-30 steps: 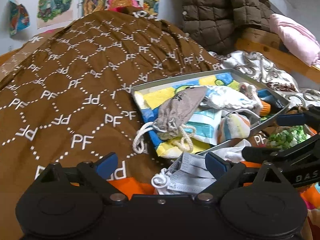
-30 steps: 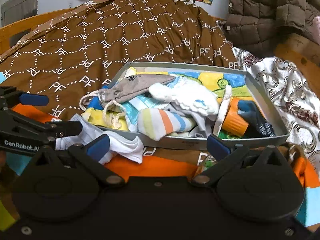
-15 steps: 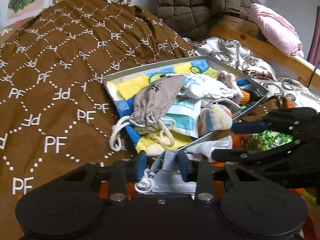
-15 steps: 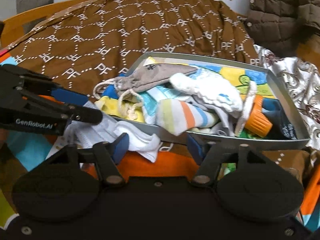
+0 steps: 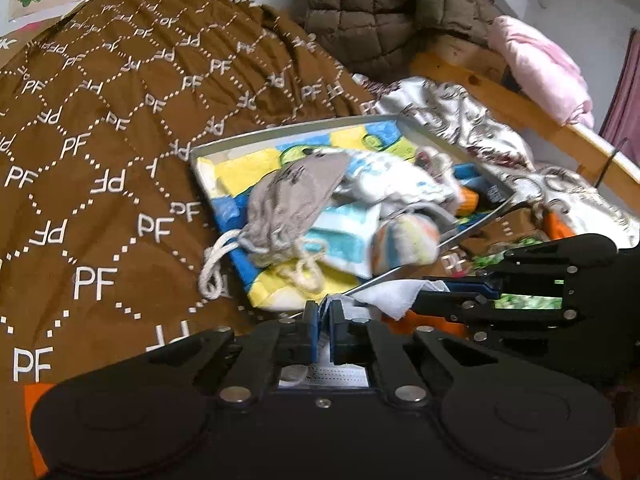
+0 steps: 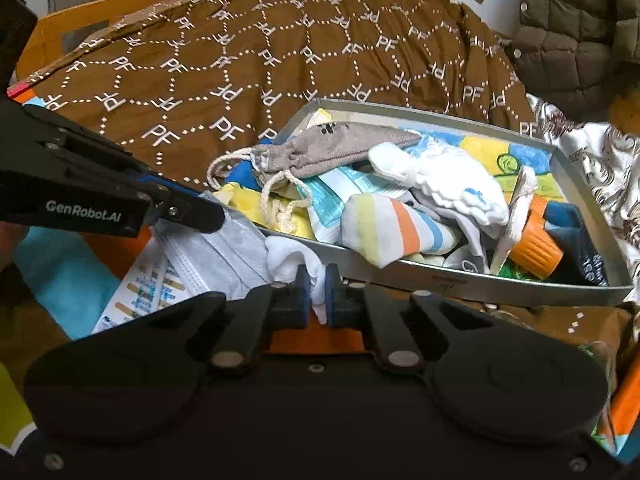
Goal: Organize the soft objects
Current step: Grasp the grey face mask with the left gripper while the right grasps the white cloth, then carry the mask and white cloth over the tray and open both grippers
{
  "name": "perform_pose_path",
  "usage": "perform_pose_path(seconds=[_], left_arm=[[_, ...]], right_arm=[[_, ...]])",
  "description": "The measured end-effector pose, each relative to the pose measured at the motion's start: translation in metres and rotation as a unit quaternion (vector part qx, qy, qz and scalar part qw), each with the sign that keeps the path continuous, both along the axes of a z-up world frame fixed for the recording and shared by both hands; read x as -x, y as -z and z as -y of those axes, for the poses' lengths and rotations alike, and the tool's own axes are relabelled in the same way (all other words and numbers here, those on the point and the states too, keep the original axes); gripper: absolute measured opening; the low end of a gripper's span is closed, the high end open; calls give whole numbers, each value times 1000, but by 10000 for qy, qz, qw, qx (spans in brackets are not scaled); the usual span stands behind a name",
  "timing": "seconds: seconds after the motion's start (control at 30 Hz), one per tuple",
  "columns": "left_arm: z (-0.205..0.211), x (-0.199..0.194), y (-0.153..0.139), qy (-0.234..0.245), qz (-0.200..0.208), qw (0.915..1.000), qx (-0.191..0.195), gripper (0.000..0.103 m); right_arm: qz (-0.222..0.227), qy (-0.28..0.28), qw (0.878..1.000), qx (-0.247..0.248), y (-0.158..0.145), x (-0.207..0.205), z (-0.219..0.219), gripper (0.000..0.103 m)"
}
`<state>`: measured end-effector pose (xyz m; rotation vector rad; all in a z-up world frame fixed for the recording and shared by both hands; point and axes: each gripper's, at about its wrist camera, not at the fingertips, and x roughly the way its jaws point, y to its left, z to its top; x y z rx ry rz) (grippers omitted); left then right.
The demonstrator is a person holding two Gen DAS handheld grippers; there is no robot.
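Note:
A grey metal tray lies on the bed, full of soft things: a grey drawstring pouch, a white sock, a striped sock. The tray and pouch also show in the left wrist view. My left gripper is shut on a grey face mask lying in front of the tray. My right gripper is shut on a white sock beside the mask; that sock also shows in the left wrist view.
A brown patterned quilt covers the bed behind and left of the tray. A brown padded jacket and a pink cloth lie at the back by the wooden bed frame. A silver patterned cloth lies right of the tray.
Both grippers went from wide open to shut: the left closed on the face mask, the right on the white sock. Both moved forward toward the tray.

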<state>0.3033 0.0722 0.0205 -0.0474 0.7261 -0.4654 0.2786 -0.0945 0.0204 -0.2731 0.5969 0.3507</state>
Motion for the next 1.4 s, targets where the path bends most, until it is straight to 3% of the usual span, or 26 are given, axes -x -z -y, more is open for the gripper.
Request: perform_pose_path(seconds=[0.3,0.47,0.73,0.9,1.1,1.4], left_arm=[[7,7,-51,21,620,9968,497,2],[14,-17,-75,-351,1058,9918,630,2],[30,-58,-81,-1058,1286,9839,650,2],[43,-81,-73,-1403,1234,9807,571,2],[56,-103,-51,-1856,795,9767,722,2],[62,-114,-28,-2057,502,9764,432,2]], right_arm=[[753,74,9971,-1,-56,22,29,2],[1136,407,9927,-22,-85,4,48,2],[1341,780,9878,-130,-111,-46,69,2],[1244,971,9872,-235,-110,-73,80,2],[926,1116,9893,-170,-93,-107,83,2],[458,1356,9897,100,-39,-131,84,2]])
